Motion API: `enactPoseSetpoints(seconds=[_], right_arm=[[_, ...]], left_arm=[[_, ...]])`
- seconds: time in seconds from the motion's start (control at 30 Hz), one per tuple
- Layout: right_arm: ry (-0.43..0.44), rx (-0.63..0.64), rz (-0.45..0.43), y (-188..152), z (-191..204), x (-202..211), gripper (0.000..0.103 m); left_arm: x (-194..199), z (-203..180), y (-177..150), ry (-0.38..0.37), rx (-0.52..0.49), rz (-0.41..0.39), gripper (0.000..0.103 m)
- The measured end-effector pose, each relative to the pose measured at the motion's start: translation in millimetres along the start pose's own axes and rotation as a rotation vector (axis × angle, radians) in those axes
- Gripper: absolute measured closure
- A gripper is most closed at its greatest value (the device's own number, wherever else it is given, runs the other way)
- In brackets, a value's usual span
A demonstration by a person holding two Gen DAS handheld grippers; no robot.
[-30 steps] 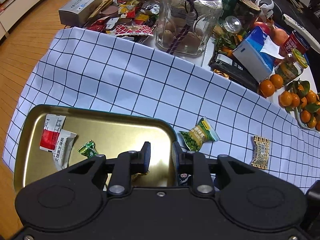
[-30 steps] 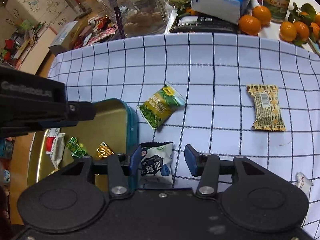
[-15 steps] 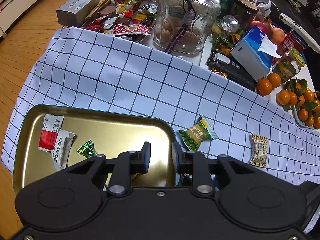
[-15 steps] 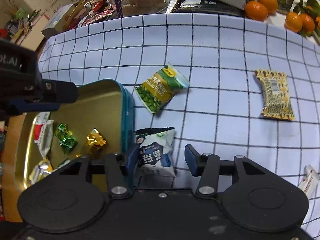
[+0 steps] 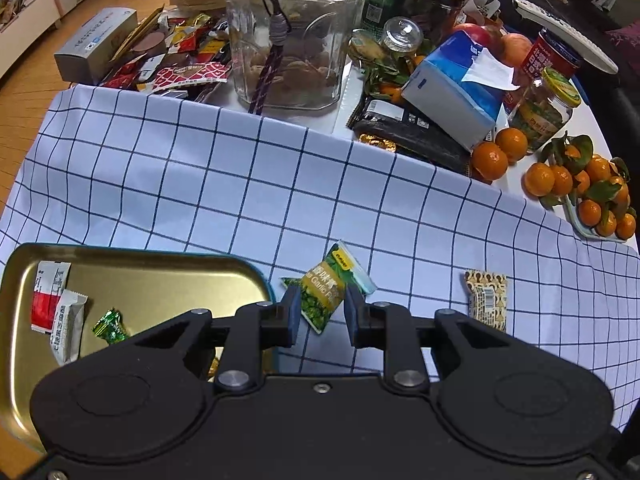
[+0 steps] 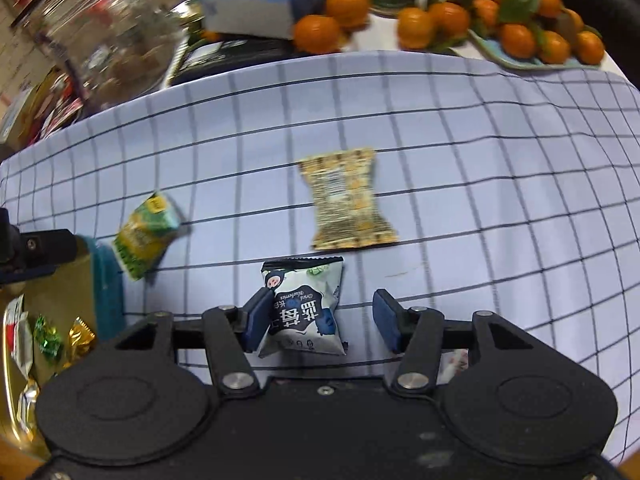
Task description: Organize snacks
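Observation:
A gold tray [image 5: 160,280] with a teal rim [image 6: 104,280] holds sachets, a green candy [image 5: 110,326] and a gold candy [image 6: 80,338]. My left gripper [image 5: 322,316] is open and hovers over the green pea packet [image 5: 328,294], which shows between its fingertips and lies on the checked cloth beside the tray [image 6: 144,236]. My right gripper [image 6: 320,320] is open around a white-and-blue blueberry packet [image 6: 306,308]. That packet leans on the left finger [image 6: 256,318], while the right finger [image 6: 386,320] stands clear of it. A tan biscuit packet [image 6: 346,200] [image 5: 486,300] lies just beyond.
Behind the cloth stand a big glass jar [image 5: 288,40], a blue tissue box [image 5: 452,92], a pile of snack wrappers [image 5: 172,64], smaller jars and mandarins [image 5: 580,188]. A small white wrapper [image 6: 454,364] peeks out under the right gripper.
The left gripper has moved right, from over the tray to over the green packet. The right gripper has swung right toward the biscuit packet, jaws slightly wider, and the blueberry packet came along.

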State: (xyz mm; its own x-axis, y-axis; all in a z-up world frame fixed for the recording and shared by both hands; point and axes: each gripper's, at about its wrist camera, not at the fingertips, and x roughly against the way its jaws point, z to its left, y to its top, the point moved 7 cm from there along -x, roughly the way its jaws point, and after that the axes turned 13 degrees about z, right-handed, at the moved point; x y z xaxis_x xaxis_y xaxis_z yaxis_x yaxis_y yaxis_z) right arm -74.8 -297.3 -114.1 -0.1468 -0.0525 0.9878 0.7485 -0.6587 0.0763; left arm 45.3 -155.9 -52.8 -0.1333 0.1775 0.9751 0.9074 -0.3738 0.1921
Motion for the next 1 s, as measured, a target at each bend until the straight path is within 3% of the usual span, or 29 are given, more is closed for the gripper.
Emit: enactPoseSetpoints(seconds=[0.23, 0.5, 0.7, 0.83, 1.0], right_arm=[[0.029, 0.008, 0.020, -8.2, -11.0, 4.2, 0.047], [0.062, 0.012, 0.010, -9.8, -24.2, 16.4, 0.047], [0.065, 0.017, -0.003, -5.7, -31.4, 19.9, 0.047], [0.078, 0.004, -0.010, -4.7, -38.5, 24.3, 0.047], [0.065, -0.019, -0.031, -2.6, -48.3, 28.4, 0.047]], left_arm=[[-10.5, -15.4, 19.5, 0.005, 0.005, -0.043, 0.070], [-36.4, -16.4, 32.0, 0.059, 0.047, -0.010, 0.070], [-60.1, -6.5, 25.8, 0.102, 0.091, 0.073, 0.070], [-59.2, -15.1, 15.9, 0.134, 0.041, 0.063, 0.069], [-56.3, -34.0, -0.7, 0.074, -0.038, 0.090, 0.068]])
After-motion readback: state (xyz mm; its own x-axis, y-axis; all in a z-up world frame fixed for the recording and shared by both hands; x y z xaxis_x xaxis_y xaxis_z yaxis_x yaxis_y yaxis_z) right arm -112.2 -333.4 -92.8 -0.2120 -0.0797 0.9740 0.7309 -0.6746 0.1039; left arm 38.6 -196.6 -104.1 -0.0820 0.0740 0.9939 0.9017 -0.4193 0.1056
